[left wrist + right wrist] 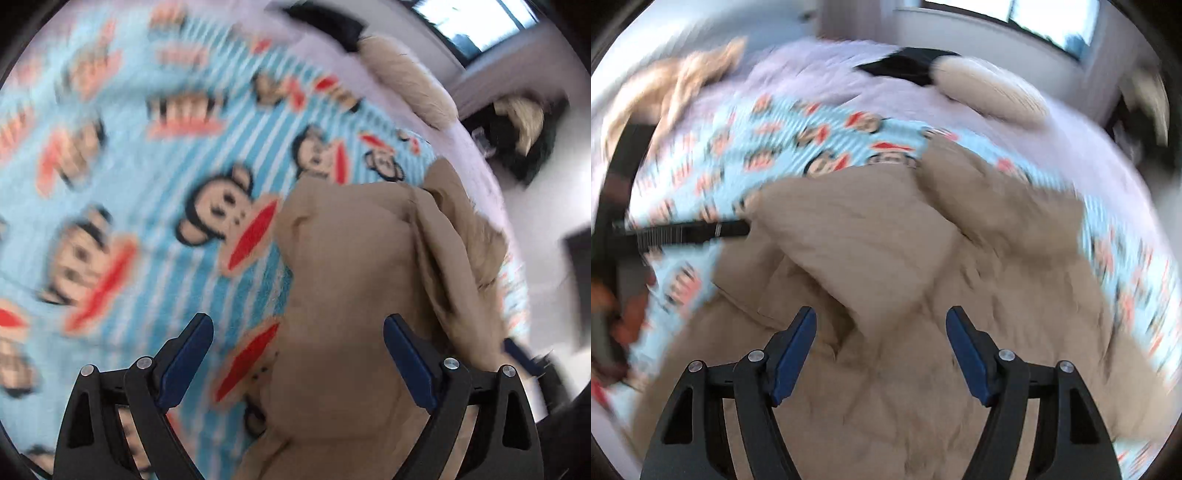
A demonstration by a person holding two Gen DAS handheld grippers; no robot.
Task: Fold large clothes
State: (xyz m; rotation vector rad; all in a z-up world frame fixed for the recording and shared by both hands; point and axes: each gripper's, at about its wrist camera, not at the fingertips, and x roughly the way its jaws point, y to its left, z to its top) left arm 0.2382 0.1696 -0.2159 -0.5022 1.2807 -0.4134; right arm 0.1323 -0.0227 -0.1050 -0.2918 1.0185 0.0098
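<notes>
While the tan coat (886,258) lies crumpled on the monkey-print blanket (147,184), expect it soft, bulky, floppy | take it by a hem or sleeve edge, you'd judge | left gripper (298,332) fingers wide apart, holding nothing | right gripper (881,325) likewise spread, empty above the cloth.

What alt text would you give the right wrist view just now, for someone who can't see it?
The right tool is open above a crumpled tan garment that fills the lower frame, gripping nothing. The garment lies on a blue striped monkey-print blanket over pale lilac bedding; motion blur smears everything.
</notes>
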